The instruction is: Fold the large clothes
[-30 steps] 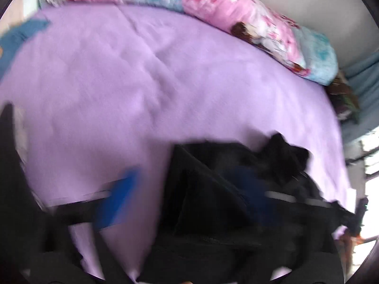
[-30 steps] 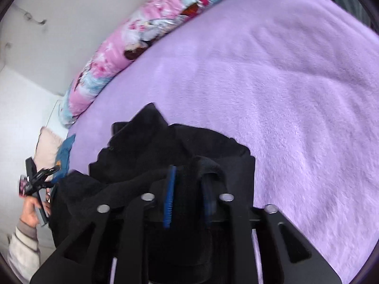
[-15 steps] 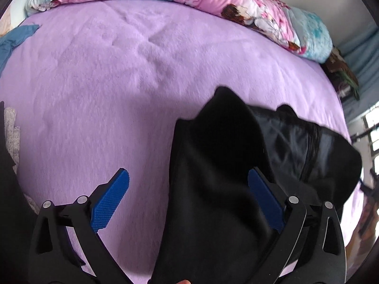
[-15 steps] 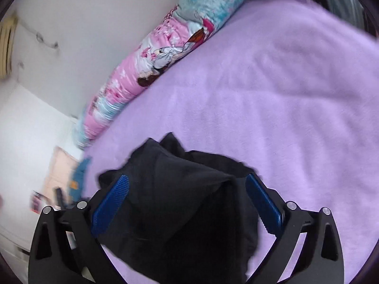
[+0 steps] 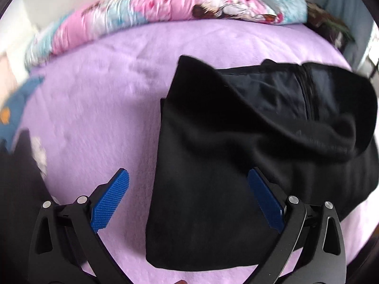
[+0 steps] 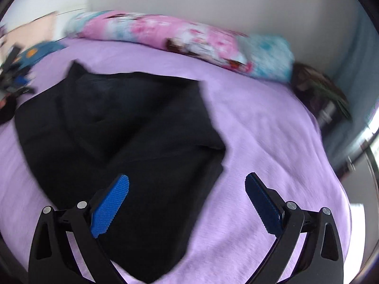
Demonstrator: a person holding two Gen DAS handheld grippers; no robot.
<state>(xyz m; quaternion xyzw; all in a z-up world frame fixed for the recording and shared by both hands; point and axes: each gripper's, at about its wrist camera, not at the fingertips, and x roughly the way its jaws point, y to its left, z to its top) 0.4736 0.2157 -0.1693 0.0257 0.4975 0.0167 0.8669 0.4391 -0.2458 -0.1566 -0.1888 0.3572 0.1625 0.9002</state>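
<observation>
A black garment (image 5: 236,161) lies folded in a thick bundle on the purple bedspread (image 5: 99,108); a zipper shows at its far right. It also shows in the right wrist view (image 6: 123,137), left of centre. My left gripper (image 5: 189,198) is open and empty above the garment's near left part. My right gripper (image 6: 187,201) is open and empty above the garment's right edge. Neither gripper holds the cloth.
A long pink and blue patterned pillow (image 5: 165,7) lies along the far side of the bed against the wall; it also shows in the right wrist view (image 6: 189,37). A blue cloth (image 5: 16,108) lies at the left. Dark items (image 6: 319,87) sit at the far right corner.
Both grippers have opened and let go of the black garment, which now lies on the bed. Both have pulled back and tilted up to face the pillow.
</observation>
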